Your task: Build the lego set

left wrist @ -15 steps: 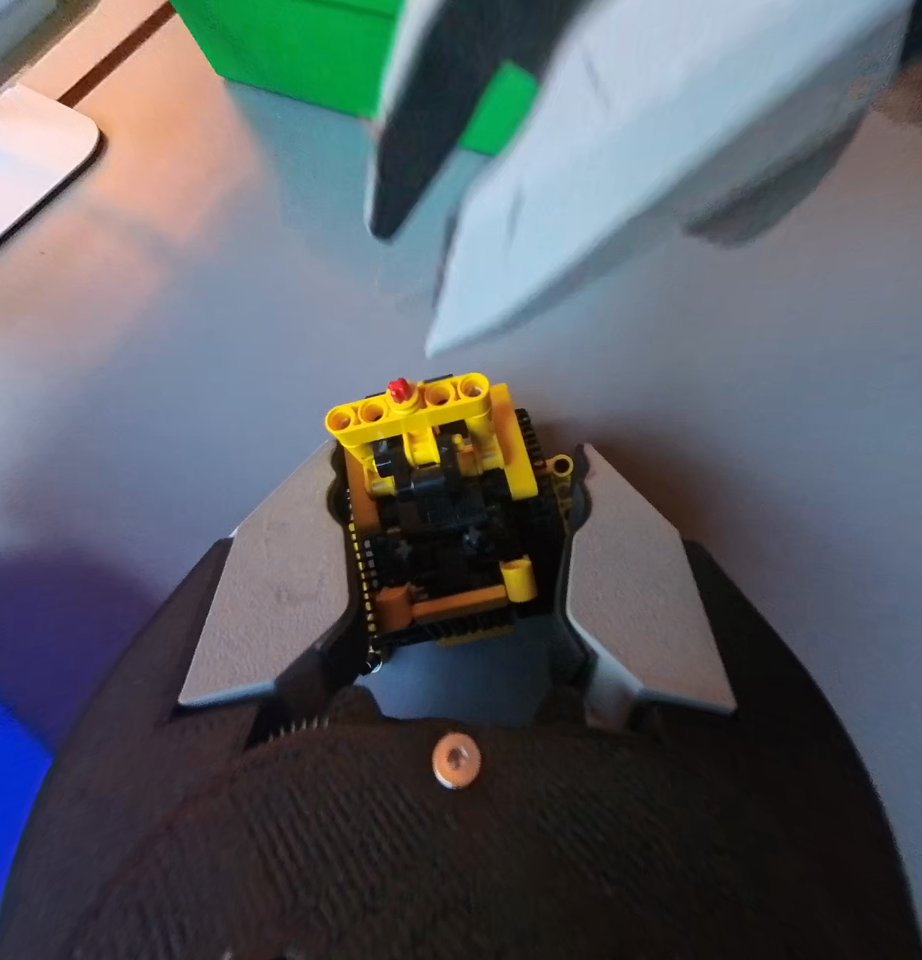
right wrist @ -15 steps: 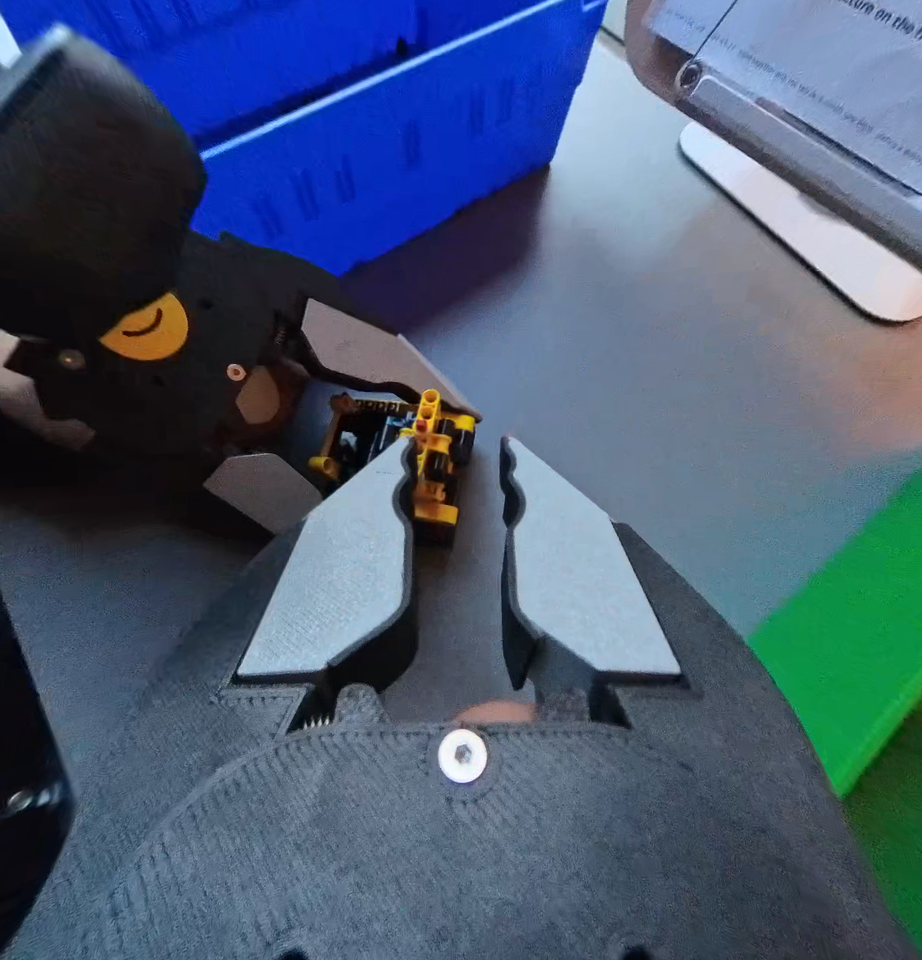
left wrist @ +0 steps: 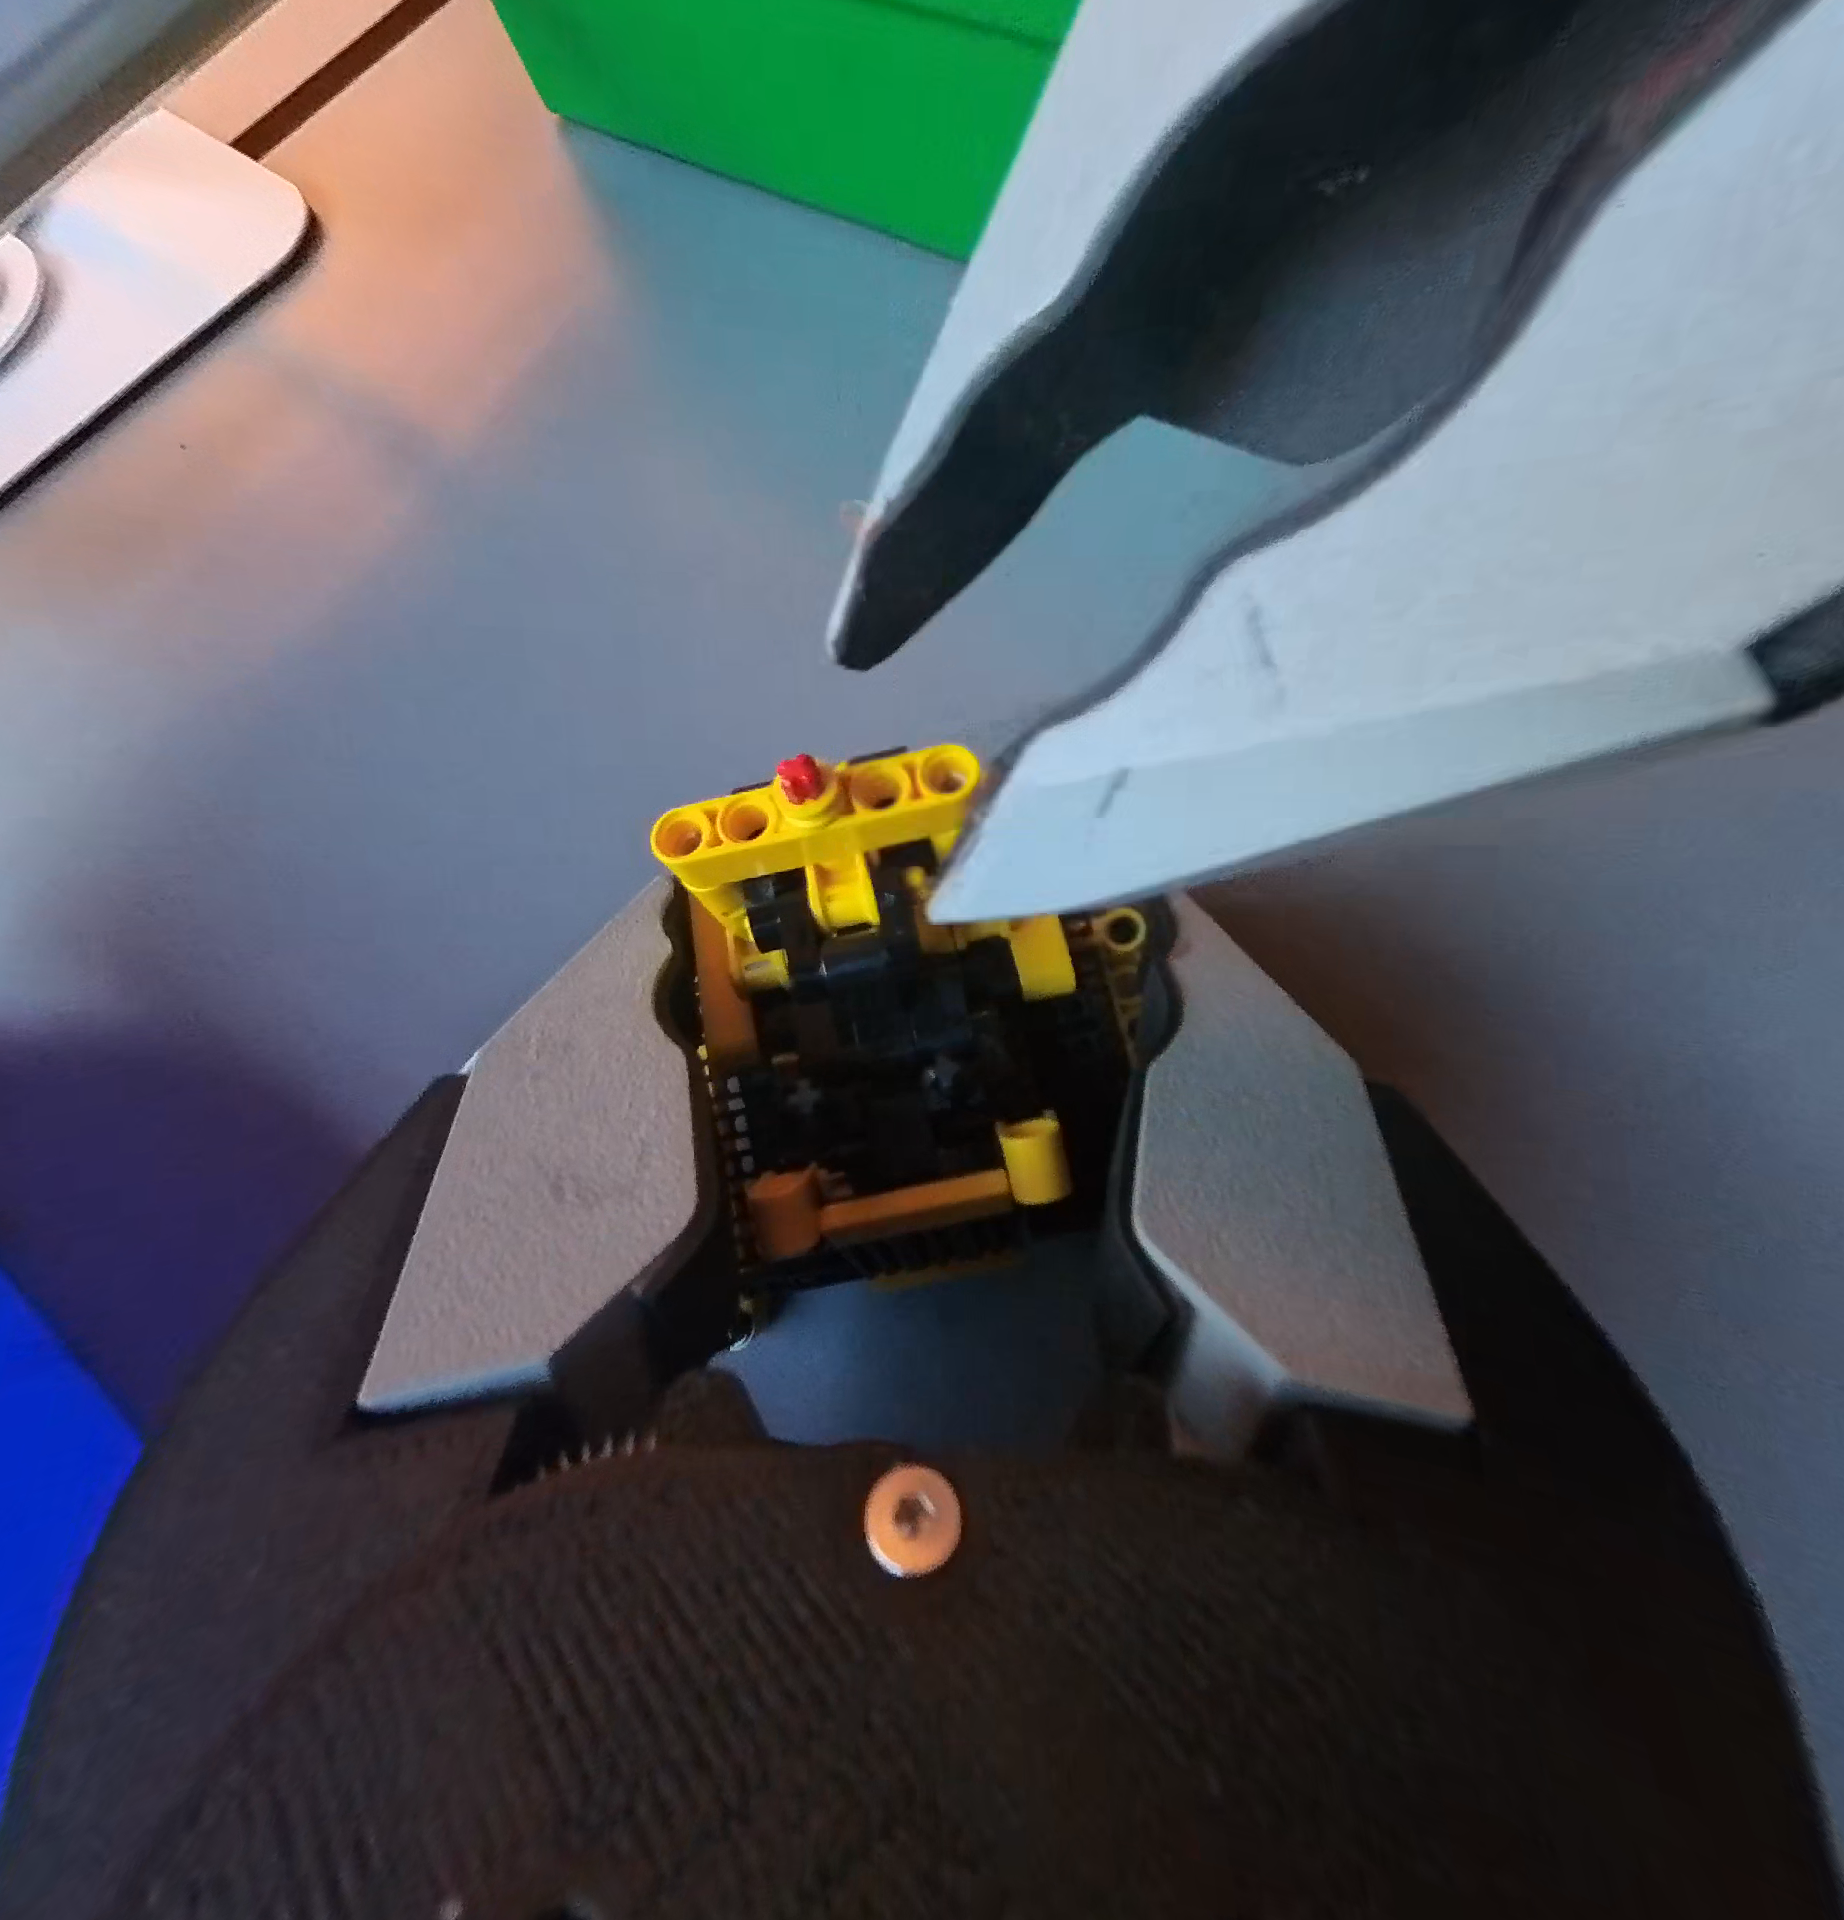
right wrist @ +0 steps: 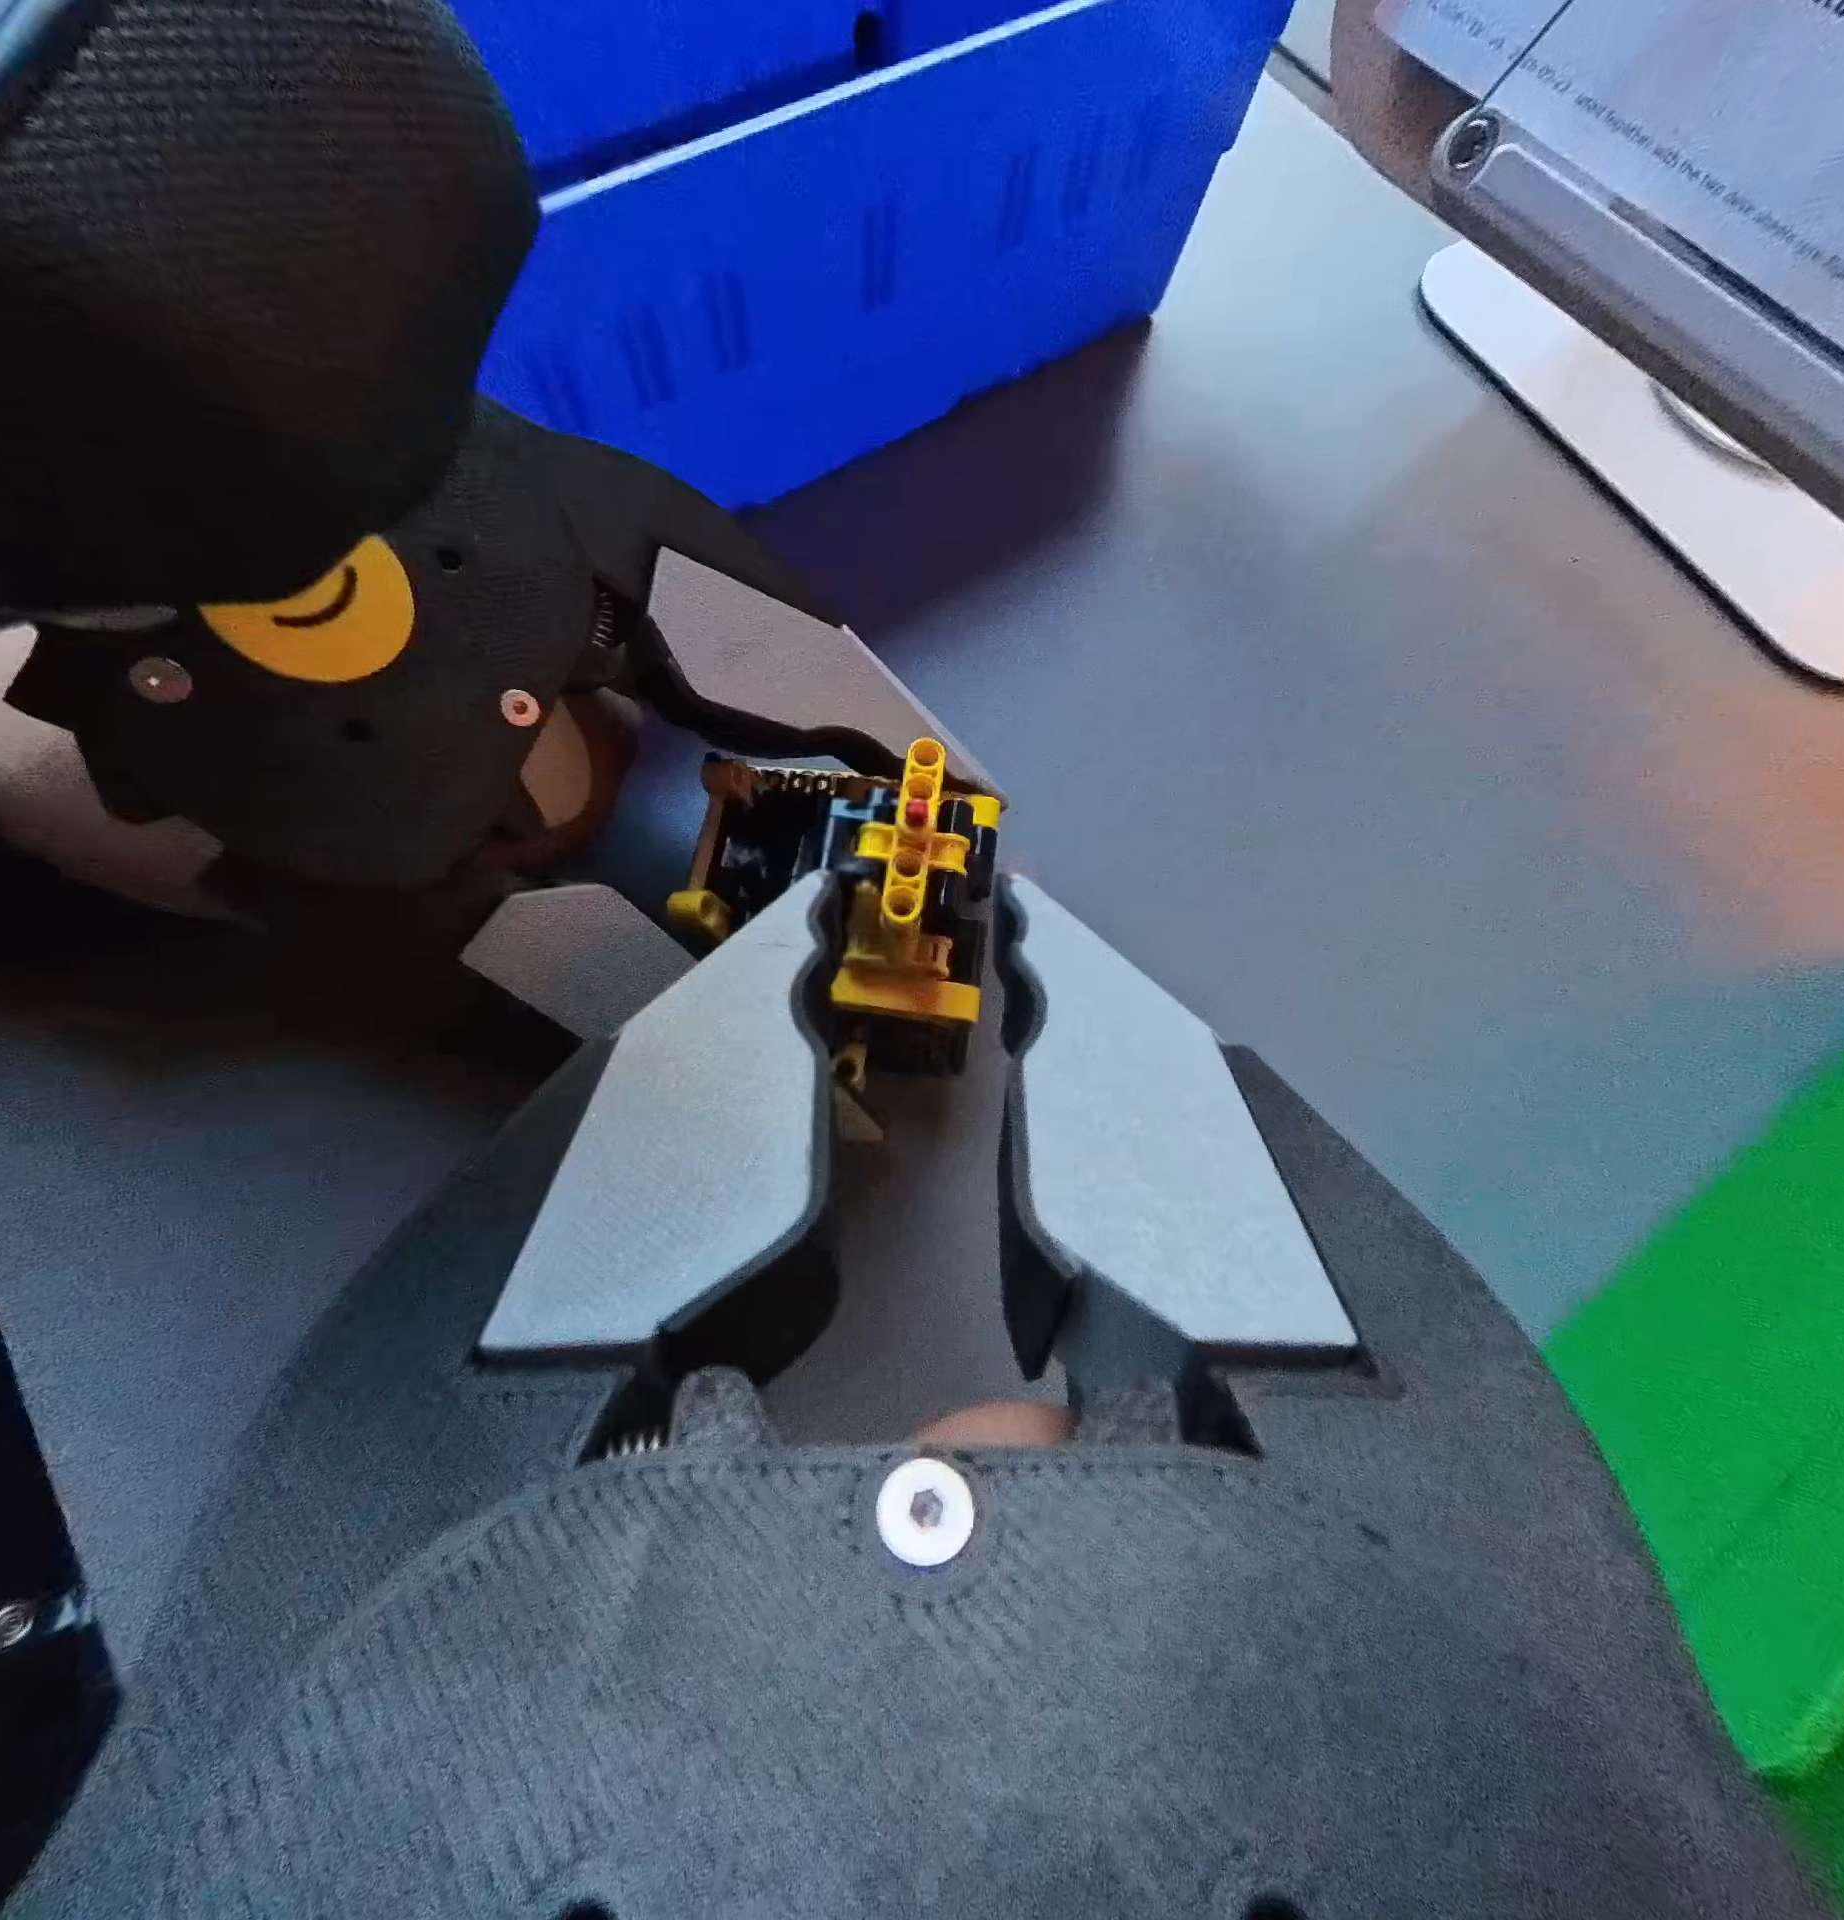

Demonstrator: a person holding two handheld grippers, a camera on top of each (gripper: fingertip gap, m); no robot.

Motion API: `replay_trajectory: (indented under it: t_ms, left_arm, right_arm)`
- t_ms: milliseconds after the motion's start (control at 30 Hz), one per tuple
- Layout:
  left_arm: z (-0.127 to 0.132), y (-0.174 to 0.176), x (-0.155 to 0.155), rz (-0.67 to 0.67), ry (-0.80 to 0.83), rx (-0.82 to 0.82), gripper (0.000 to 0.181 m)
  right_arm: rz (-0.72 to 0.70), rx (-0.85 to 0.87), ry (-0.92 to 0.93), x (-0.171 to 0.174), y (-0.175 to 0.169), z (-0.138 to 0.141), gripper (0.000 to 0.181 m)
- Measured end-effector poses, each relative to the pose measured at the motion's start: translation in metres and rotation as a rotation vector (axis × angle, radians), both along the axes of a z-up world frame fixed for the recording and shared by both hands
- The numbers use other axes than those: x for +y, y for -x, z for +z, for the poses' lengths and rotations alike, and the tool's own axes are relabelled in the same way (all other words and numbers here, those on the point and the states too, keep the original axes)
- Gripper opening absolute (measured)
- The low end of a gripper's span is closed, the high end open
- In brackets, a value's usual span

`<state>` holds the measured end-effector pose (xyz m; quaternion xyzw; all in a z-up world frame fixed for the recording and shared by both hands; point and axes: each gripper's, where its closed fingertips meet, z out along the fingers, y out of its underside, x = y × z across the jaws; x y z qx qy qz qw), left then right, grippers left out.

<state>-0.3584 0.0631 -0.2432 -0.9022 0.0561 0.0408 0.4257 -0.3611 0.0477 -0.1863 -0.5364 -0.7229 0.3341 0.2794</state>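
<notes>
A small black and yellow lego model (left wrist: 897,1091) sits just above the dark table. A yellow holed beam (left wrist: 814,816) with a red pin (left wrist: 798,774) tops its far end. My left gripper (left wrist: 918,914) is shut on the model's two sides. My right gripper (right wrist: 910,894) is open, and its fingers straddle the model's yellow end (right wrist: 897,987). In the left wrist view it reaches in from the upper right. Its lower fingertip (left wrist: 959,894) is at the model's right corner and the other fingertip (left wrist: 866,644) hangs beyond the beam. The left gripper body (right wrist: 305,675) shows at the left.
A blue bin (right wrist: 845,260) stands behind the left gripper. A green box (left wrist: 772,114) lies past the model and also shows in the right wrist view (right wrist: 1728,1351). A silver monitor stand base (left wrist: 118,281) rests on the table, seen again at the right (right wrist: 1624,436). The gap from one gripper's tips to the other's is roughly 5 centimeters.
The right gripper has come down and closer, so its fingers now sit around the model's yellow end. The left gripper still holds the model in the same place.
</notes>
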Motion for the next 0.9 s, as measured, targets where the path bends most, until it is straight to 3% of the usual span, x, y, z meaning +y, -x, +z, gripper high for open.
replay_trajectory:
  t_ms: [33,167,300,567,767,900]
  left_arm:
    - [0.0,0.0,0.0,0.001,0.0,-0.002,0.084]
    - [-0.001,0.001,0.0,0.004,0.004,0.013,0.084]
    - [-0.001,0.001,0.001,0.011,0.006,0.013,0.084]
    - [-0.001,0.002,0.002,0.021,-0.003,0.027,0.084]
    - [0.002,0.0,0.002,0.018,-0.018,-0.032,0.084]
    - [0.004,-0.002,0.003,0.015,-0.034,-0.04,0.084]
  right_arm:
    - [-0.008,0.007,-0.002,0.002,0.0,-0.001,0.019]
    - [0.003,0.03,0.008,-0.003,0.005,-0.004,0.008]
    - [0.005,0.069,-0.096,-0.003,0.01,-0.002,0.005]
    - [-0.024,0.093,0.085,0.0,0.009,0.001,0.003]
    - [-0.012,0.133,-0.026,-0.001,0.011,0.004,0.003]
    - [-0.008,0.15,0.015,-0.001,0.01,0.007,0.003]
